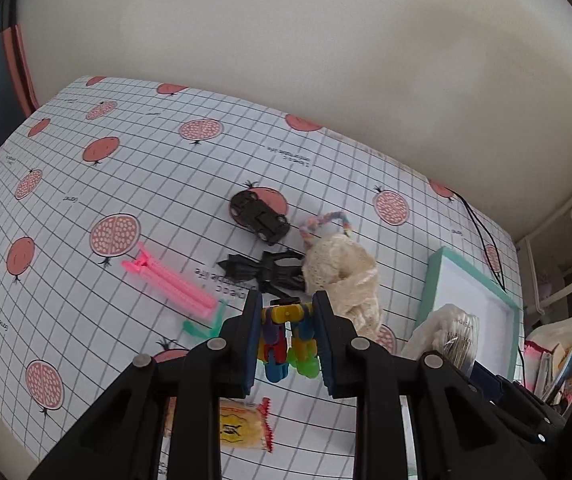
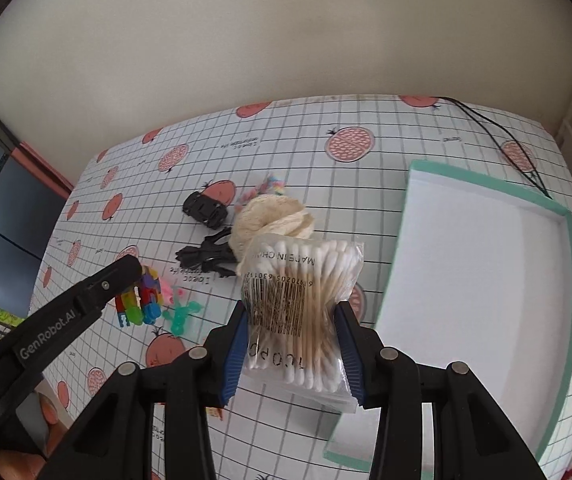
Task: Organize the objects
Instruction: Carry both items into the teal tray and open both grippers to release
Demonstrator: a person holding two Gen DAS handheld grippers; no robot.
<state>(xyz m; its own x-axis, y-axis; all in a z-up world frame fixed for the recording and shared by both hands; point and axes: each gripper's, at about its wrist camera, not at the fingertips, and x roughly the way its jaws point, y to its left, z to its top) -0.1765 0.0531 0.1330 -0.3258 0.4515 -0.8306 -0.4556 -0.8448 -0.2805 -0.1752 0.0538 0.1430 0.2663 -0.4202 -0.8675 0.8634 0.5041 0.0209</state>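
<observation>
My left gripper (image 1: 287, 304) is shut on a toy of coloured plastic blocks (image 1: 287, 338), held just above the table; the same toy (image 2: 140, 296) shows in the right wrist view beside the left gripper's fingers (image 2: 124, 270). My right gripper (image 2: 291, 314) is shut on a clear bag of cotton swabs (image 2: 299, 292), lifted beside the shallow white box with a teal rim (image 2: 485, 264). On the table lie a black toy car (image 1: 260, 216), a black clip (image 1: 266, 270), a cream lace cloth (image 1: 341, 276) and pink sealing sticks (image 1: 170, 280).
A snack packet (image 1: 242, 426) lies under my left gripper. A green clip (image 1: 202, 324) rests by the pink sticks. A pastel braided cord (image 1: 323, 222) sits behind the lace. A black cable (image 2: 497, 136) runs along the table's far right. The box (image 1: 473, 300) holds nothing.
</observation>
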